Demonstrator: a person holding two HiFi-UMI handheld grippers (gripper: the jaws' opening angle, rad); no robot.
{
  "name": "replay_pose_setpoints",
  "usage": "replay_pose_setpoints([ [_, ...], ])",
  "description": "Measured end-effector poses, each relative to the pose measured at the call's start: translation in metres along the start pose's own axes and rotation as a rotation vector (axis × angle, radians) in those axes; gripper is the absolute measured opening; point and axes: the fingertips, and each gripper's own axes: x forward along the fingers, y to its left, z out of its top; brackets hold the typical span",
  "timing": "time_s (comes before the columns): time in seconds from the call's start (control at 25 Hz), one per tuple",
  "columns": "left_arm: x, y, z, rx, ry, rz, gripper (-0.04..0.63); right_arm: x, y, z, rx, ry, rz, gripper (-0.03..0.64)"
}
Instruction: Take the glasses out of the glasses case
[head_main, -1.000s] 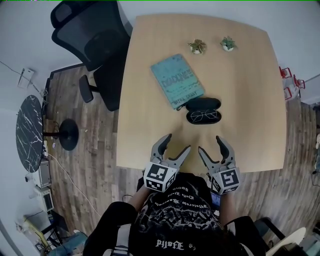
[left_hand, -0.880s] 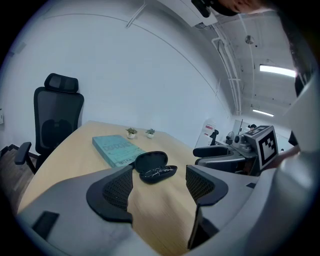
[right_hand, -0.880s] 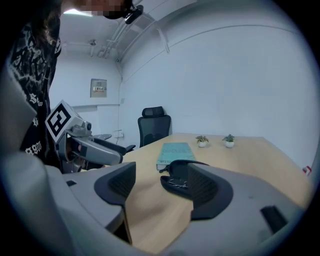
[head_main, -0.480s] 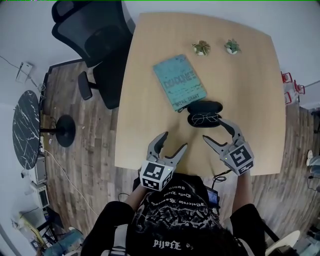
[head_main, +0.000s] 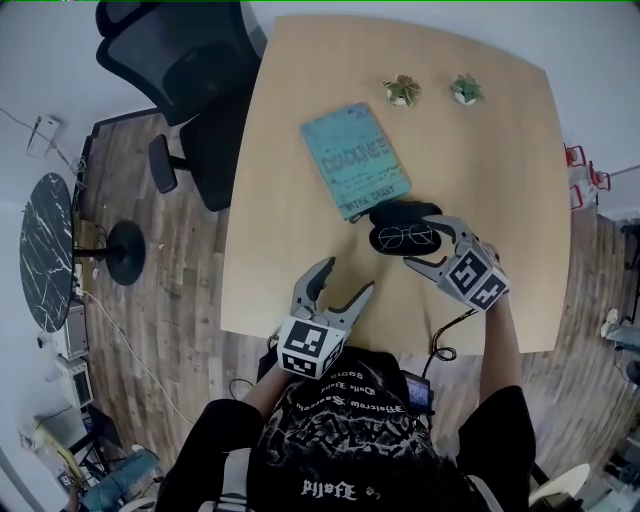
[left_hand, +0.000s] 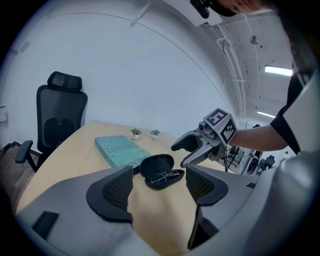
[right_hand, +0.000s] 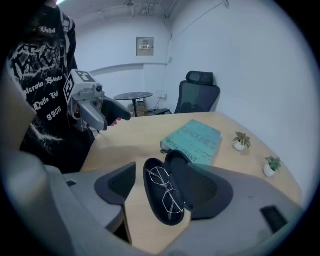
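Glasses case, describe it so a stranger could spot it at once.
On the light wooden table, find the teal book. The glasses case lies by the book's near corner. It alone is black: an open oval shell with wire-rimmed glasses inside.

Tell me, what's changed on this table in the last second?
The right gripper swung from the near edge of the table up beside the open glasses case, rolling onto its side; its jaws are open, gripping nothing. The left gripper barely shifted, open too. The glasses still lie in the case; the book and two small plants stayed put.
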Motion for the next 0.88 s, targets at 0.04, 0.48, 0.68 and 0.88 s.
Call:
replay_pose_setpoints([
  [0.04,-0.001,0.001,0.001,-0.002,-0.003,0.001,0.342,0.007,-0.001,-0.003,-0.014,0.015,0.009,0.325],
  [0.48,-0.001,0.012,0.003,-0.015,0.006,0.053,0.342,0.050,-0.011,-0.032,-0.145,0.195,0.157,0.313],
  [0.68,-0.002,0.019,0.006,-0.028,-0.001,0.061,0.342,0.058,-0.016,-0.042,-0.175,0.247,0.168,0.261],
  [0.88,0.003,0.020,0.005,-0.024,0.014,0.061,0.342,0.066,-0.017,-0.056,-0.231,0.320,0.199,0.261],
])
